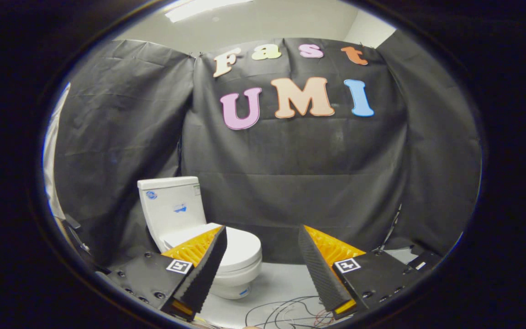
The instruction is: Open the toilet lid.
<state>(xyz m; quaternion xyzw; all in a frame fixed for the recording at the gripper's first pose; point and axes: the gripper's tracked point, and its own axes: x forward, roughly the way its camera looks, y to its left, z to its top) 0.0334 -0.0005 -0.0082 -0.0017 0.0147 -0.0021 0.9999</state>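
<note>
Claw (pixel 260 237) is hanging wide and empty, short of the toilet (pixel 190 224), whose lid (pixel 238 246) is lying closed.

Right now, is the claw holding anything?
No. The claw is open and empty; the toilet, lid down, sits beyond its fingers.

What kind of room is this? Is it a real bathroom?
Probably a staged booth, not a real bathroom: a white toilet, lid shut, stands before black cloth walls, with loose cables on the floor. The gripper fingers are open.
</note>
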